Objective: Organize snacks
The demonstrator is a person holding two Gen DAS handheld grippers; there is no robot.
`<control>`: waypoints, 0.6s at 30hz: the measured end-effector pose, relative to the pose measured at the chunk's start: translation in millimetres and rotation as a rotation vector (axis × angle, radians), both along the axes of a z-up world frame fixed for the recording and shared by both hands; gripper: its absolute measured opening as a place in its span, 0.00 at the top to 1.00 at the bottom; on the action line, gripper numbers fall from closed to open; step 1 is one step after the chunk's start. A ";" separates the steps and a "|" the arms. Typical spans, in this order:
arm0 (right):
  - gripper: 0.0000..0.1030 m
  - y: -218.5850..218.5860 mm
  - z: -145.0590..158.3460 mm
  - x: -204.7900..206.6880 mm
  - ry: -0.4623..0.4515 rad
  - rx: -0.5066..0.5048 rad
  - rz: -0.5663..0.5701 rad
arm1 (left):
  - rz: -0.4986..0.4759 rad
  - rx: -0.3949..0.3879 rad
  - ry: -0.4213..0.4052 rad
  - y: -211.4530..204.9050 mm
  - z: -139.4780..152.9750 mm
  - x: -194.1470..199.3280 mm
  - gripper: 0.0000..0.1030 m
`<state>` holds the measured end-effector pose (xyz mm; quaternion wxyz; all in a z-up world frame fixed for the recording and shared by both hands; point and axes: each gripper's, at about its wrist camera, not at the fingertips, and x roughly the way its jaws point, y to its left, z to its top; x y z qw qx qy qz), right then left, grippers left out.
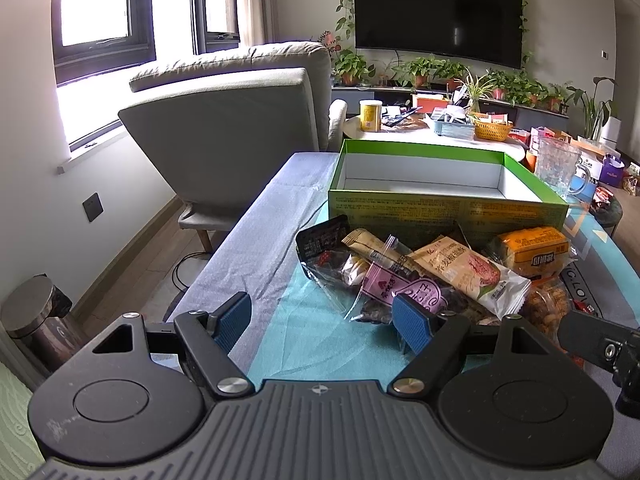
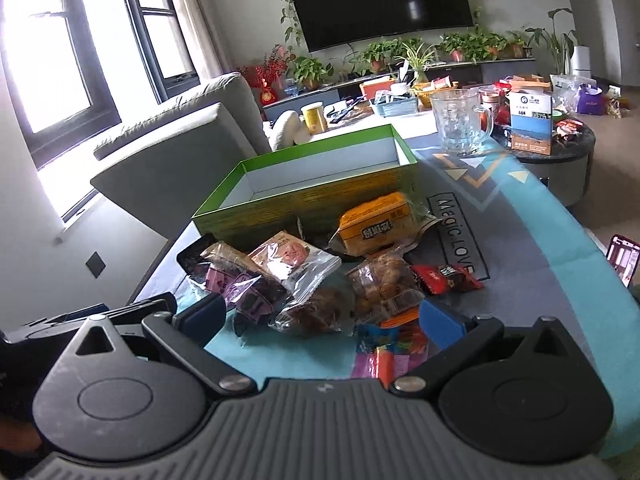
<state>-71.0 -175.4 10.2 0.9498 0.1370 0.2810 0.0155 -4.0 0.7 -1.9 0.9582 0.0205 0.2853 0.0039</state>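
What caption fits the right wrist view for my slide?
Open right gripper hovers before a pile of snack packets beside an empty green box.

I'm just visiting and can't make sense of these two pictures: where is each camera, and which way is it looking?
Left wrist: on the left gripper, looking forward and down at the snack pile; its open blue fingers show.
Right wrist: on the right gripper, same direction from further right; open fingers show.
Shared: green box, yellow packet, glass mug, TV.
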 end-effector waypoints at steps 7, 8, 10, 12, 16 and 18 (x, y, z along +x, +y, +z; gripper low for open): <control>0.57 -6.0 1.4 3.2 -0.012 0.030 0.013 | -0.013 0.001 -0.008 -6.5 1.6 7.2 0.27; 0.57 -7.3 1.5 3.7 -0.013 0.031 0.005 | -0.018 -0.001 -0.010 -7.8 1.7 8.3 0.27; 0.57 -10.6 1.4 5.4 -0.010 0.033 -0.006 | -0.029 -0.003 -0.016 -10.4 1.4 10.6 0.27; 0.57 -14.7 0.3 6.8 -0.004 0.040 -0.016 | -0.042 -0.004 -0.019 -13.1 0.4 13.3 0.27; 0.57 -23.0 -4.0 10.3 0.007 0.038 -0.038 | -0.071 -0.005 -0.001 -16.9 -4.7 21.3 0.27; 0.57 -26.0 -6.6 11.6 0.010 0.017 -0.047 | -0.078 -0.007 0.015 -18.1 -8.9 25.2 0.27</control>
